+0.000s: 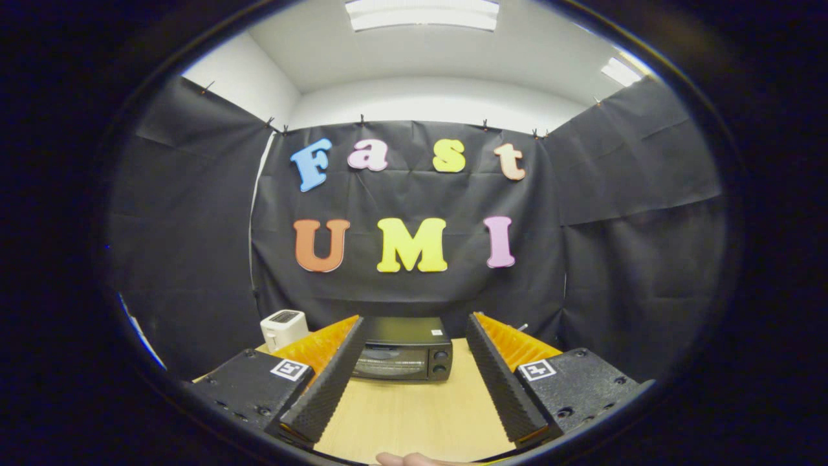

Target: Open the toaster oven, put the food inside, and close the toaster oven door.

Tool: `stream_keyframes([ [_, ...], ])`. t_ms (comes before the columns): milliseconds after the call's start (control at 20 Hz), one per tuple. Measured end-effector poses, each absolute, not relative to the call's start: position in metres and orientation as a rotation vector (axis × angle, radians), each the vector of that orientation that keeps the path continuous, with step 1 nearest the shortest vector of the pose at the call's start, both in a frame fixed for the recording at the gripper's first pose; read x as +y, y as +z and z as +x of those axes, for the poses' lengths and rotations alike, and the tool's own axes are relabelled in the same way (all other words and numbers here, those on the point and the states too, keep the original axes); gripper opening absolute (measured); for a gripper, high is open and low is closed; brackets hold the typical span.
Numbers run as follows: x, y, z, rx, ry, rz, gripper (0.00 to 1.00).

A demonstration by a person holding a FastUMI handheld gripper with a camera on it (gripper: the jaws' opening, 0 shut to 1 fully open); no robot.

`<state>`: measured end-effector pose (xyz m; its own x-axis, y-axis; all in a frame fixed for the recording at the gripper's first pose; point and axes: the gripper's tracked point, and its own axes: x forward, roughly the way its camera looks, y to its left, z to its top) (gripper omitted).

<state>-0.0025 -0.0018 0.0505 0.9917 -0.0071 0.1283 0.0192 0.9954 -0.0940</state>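
A black toaster oven [402,349] stands on the wooden table [414,414] beyond my fingers, its glass door shut and two knobs on its right side. My gripper [414,336] is open, its fingers spread wide with nothing between them, and the oven shows in the gap between the tips. A pale rounded bit of something [414,459] shows at the table's near edge, below the fingers; I cannot tell what it is.
A small white appliance [283,328] stands on the table to the left of the oven, behind the left finger. Black cloth walls close the booth behind and on both sides. Bare tabletop lies between the fingers and the oven.
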Motion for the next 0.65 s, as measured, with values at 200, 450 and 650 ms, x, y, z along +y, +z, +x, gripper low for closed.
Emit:
stream_keyframes([
  [200,-0.015,0.032,-0.03,-0.114,-0.004,-0.067,1.0],
  [450,-0.021,0.019,-0.038,-0.101,0.019,-0.051,1.0],
  [650,-0.009,0.014,-0.04,-0.095,0.056,-0.051,1.0],
])
